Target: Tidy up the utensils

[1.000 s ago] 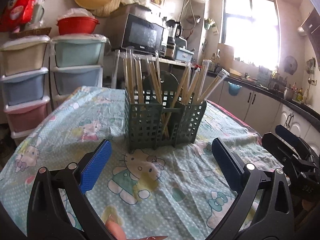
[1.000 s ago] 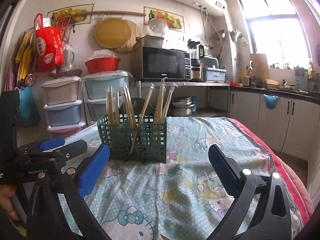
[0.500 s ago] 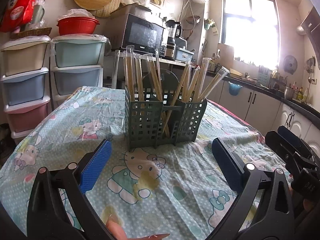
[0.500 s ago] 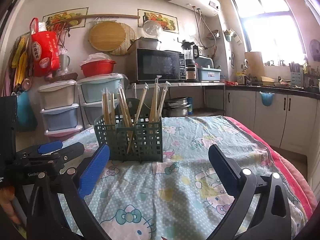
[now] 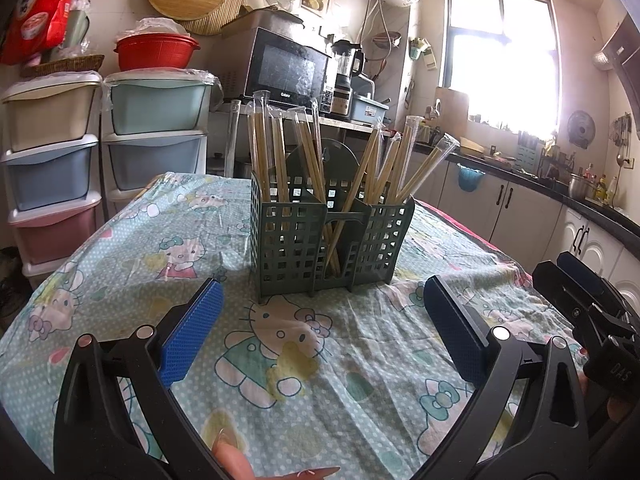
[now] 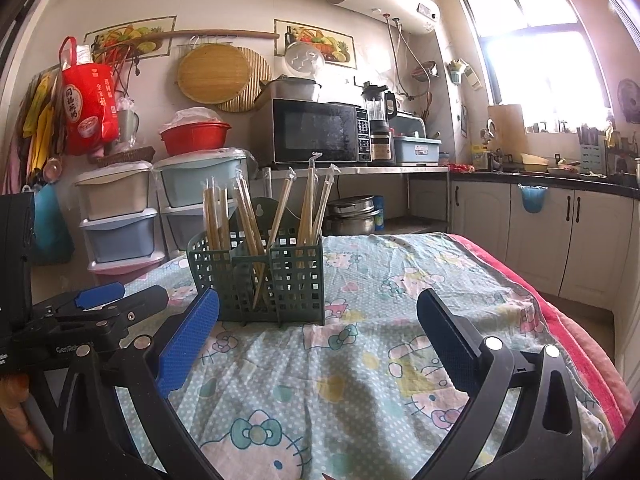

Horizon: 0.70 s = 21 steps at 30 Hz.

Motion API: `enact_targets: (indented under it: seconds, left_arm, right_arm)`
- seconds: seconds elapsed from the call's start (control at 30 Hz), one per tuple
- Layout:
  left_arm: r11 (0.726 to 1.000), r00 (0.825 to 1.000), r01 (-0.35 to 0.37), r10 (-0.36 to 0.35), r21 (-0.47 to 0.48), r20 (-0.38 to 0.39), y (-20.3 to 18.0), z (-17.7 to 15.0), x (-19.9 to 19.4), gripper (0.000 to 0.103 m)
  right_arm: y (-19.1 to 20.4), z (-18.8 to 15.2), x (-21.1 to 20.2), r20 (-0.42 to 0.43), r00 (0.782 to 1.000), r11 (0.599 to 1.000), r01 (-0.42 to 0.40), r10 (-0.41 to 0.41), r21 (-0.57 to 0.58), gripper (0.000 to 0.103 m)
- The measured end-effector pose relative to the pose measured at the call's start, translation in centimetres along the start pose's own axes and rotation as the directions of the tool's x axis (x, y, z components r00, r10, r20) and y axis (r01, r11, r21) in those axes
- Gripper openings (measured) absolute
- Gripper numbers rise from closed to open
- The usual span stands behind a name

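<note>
The left gripper (image 5: 320, 300) hangs low over the table with its jaws spread wide and nothing between the blue pads (image 5: 191, 334). Straight ahead of it, just past the fingertips, stands the green lattice caddy (image 5: 320, 248), upright on the cartoon-cat tablecloth (image 5: 280, 368). Wrapped chopsticks (image 5: 280, 152) stand in its compartments: a fairly upright bunch in the section ahead-left, a fanned bunch leaning outward ahead-right, and a pair slanting down into the middle section. Bare cloth fills the space between the jaws and the caddy's foot.

The right gripper (image 6: 318, 314) is likewise wide open and empty. The caddy (image 6: 280, 280) sits ahead of it and toward its left finger, whose tip lines up close to the caddy's near corner. Ahead and to its right lies a broad stretch of open cloth, running out to the table's right edge, where a red border (image 6: 560, 320) drops away. The table's far edge lies behind the caddy.

Each gripper shows at the inner margin of the other's view; the two are apart, with the caddy ahead between them.
</note>
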<state>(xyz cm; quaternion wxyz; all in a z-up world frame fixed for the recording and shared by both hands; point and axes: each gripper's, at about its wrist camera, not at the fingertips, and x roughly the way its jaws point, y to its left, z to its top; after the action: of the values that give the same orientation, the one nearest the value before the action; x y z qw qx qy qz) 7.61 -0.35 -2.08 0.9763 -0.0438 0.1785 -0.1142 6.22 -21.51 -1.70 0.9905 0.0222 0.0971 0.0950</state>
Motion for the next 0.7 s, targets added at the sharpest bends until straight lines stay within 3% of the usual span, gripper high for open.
enact_targets:
  seconds: [0.7]
  left_arm:
    - [1.0, 1.0, 0.002, -0.002, -0.002, -0.001, 0.07, -0.06, 0.01, 0.093]
  right_arm:
    - [0.1, -0.02, -0.22, 0.003, 1.0, 1.0, -0.001, 0.001, 0.0, 0.097]
